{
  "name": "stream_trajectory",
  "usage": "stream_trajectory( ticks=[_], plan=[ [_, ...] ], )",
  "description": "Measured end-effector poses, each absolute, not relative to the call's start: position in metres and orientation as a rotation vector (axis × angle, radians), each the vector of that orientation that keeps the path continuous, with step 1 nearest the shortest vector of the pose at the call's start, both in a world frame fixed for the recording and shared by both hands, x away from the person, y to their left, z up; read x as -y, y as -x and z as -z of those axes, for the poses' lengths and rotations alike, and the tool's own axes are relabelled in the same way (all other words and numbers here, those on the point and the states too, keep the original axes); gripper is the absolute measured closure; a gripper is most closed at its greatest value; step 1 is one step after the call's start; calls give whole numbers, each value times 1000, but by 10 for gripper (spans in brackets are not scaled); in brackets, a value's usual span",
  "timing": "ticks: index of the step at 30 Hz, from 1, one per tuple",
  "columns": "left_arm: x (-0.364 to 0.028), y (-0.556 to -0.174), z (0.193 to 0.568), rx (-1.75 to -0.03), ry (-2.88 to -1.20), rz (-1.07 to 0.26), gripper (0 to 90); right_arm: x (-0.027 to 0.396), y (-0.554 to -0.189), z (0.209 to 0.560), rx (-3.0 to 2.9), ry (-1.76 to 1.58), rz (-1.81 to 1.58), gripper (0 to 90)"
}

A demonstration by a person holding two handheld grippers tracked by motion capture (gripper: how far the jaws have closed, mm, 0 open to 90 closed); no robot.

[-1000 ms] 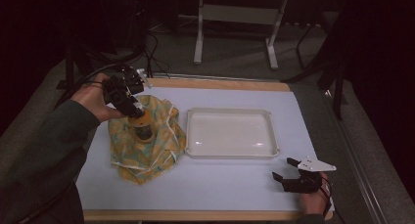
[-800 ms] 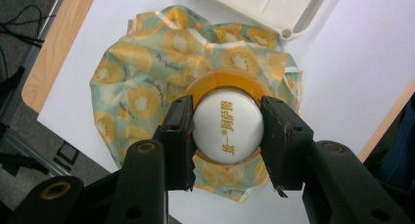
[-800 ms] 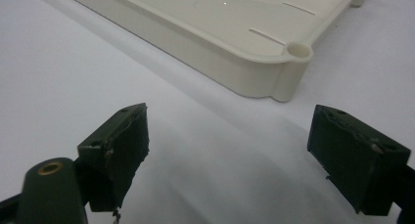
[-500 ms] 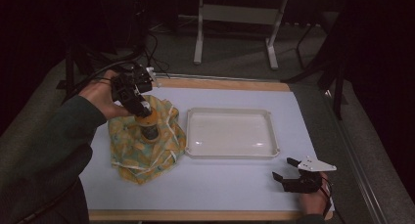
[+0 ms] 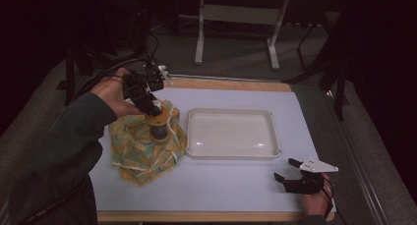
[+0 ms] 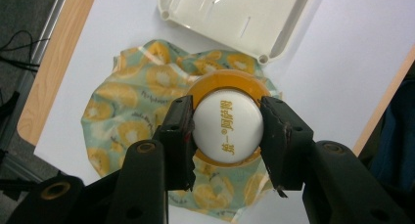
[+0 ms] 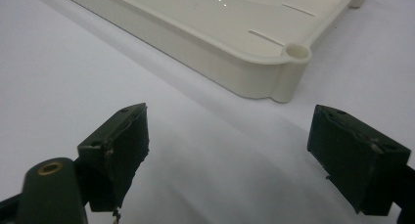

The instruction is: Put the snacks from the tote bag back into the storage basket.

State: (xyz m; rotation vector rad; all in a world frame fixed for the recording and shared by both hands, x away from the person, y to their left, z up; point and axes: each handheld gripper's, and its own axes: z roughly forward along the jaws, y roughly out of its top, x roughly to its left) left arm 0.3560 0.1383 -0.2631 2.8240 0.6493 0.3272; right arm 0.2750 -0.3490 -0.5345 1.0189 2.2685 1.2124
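A bottle with an orange collar and a white cap (image 6: 227, 131) printed with orange characters stands over a yellow and green patterned cloth (image 6: 132, 126). My left gripper (image 6: 226, 131) is shut on the white cap, one jaw on each side. In the high view the left gripper (image 5: 150, 107) holds the bottle (image 5: 158, 126) upright above the crumpled cloth (image 5: 142, 151) at the left of the white mat. My right gripper (image 5: 287, 170) rests open near the front right of the mat, and its fingertips (image 7: 120, 141) stand wide apart with nothing between them, just short of the tray's corner (image 7: 288, 62).
A shallow cream tray (image 5: 231, 134) with nothing in it lies in the middle of the white mat (image 5: 236, 185). A wooden table edge (image 5: 216, 216) runs along the front. Cables and a metal stand are on the dark floor behind the table.
My left gripper has lifted the bottle a little and carried it slightly right over the cloth. The right gripper has stayed where it was.
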Motion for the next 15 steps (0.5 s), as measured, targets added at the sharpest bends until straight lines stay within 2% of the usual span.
stream_trajectory(
  ticks=[15],
  plan=[
    [-114, -360, 268, -545, -2858, -294, 589, 349, -275, 534, -2267, -1019, -1217, 150]
  ],
)
